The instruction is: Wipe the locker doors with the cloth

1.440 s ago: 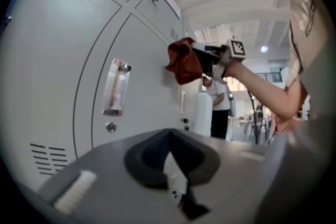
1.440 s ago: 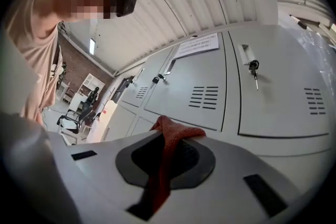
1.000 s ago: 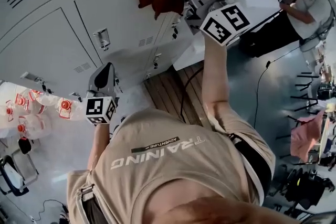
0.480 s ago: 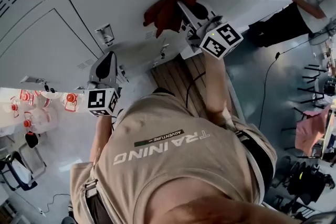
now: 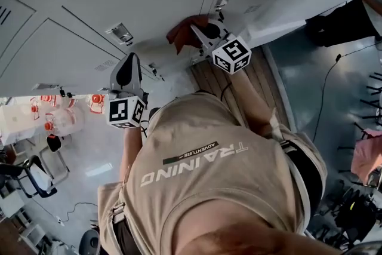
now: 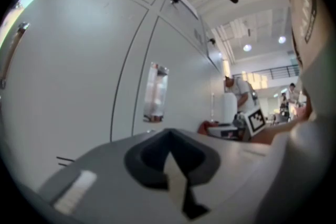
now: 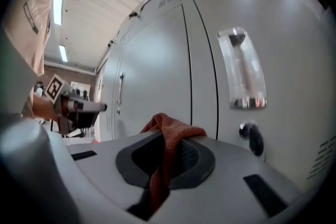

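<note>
Pinching one cloth (image 7: 169,132), right gripper (image 5: 199,34)

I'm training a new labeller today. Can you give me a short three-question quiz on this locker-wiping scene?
1. True or false: the left gripper holds nothing.
2. The cloth is: A blue, B reddish, C white?
3. Fill in: the cloth is clamped in the ___ gripper.
Key: 1 true; 2 B; 3 right, meaning the right gripper.
</note>
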`<state>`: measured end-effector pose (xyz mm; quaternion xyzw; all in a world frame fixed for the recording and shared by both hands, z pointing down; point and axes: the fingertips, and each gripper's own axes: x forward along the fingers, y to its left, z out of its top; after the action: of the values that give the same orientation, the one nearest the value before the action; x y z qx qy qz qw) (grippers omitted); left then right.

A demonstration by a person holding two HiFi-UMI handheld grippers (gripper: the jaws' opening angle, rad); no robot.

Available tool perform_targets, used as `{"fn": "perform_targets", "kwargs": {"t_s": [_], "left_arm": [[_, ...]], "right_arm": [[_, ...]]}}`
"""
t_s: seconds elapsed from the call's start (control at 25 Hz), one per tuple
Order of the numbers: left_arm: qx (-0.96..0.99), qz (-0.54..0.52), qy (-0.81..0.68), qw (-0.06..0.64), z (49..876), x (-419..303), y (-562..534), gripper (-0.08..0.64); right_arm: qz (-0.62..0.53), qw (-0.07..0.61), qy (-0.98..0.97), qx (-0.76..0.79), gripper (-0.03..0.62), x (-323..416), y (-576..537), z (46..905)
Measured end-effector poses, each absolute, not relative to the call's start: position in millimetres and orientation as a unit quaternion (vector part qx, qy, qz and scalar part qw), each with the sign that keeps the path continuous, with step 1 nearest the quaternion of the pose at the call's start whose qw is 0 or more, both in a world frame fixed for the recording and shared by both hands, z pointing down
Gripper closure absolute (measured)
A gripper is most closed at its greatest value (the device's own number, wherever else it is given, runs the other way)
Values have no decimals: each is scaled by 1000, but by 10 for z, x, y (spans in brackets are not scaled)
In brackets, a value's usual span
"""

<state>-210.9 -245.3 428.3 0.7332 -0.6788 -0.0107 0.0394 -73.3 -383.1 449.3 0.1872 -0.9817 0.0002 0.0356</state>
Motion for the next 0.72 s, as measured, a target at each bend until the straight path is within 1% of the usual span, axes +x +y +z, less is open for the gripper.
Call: {"fn": "perform_targets", "kwargs": {"t_s": [0.12,0.28,0.4,0.6,0.72], "left_arm": [[721,-4,-692,32,4251,-2076,-2416,555],[712,12,-701,41,4328,-1912,-2341,555],[712,21,-699,57,4453,-1774,-2357,555],[722,47,-685,82,4673,-1592,-2450,555],[729,56,-678,82,4717,-1544,-2618,555]], "right_arm": [[25,85,-980,178,565,-763,-3848,5000],[81,115,-975,174,565,-695,-3860,5532],[102,143,-969,172,565,-629,-3902,5824],[95,220,-953,184,565,-507,-3939,6208],[83,222,-955,177,565,-440,-3891,6215]]}}
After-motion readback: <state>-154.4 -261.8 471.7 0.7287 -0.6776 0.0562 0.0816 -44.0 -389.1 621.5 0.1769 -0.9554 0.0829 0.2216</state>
